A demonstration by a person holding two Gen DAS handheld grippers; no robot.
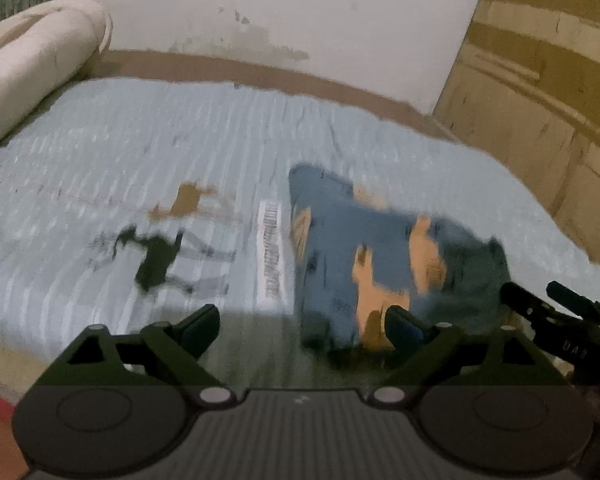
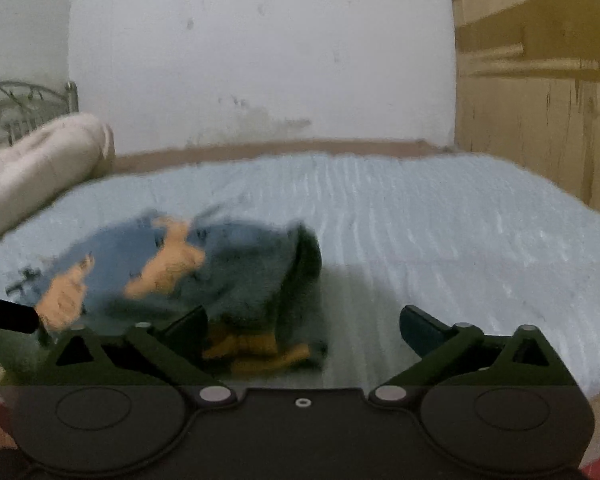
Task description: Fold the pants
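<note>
The pants [image 1: 380, 252] are blue with orange patches and lie bunched in a folded heap on the light blue bedspread [image 1: 140, 140]. In the left wrist view my left gripper [image 1: 304, 326] is open just in front of the heap's near edge, its right finger over the cloth, nothing pinched. My right gripper [image 1: 540, 296] shows at the right edge of that view, beside the heap. In the right wrist view the right gripper [image 2: 304, 326] is open wide, the pants [image 2: 220, 276] lying ahead and to the left, with the left finger near their edge.
A rolled cream blanket [image 1: 32, 60] lies at the bed's far left by a metal headboard [image 2: 20, 108]. A white wall stands behind the bed and a wooden wardrobe [image 1: 540, 80] to the right. A dark print [image 1: 156, 260] marks the bedspread [image 2: 460, 220].
</note>
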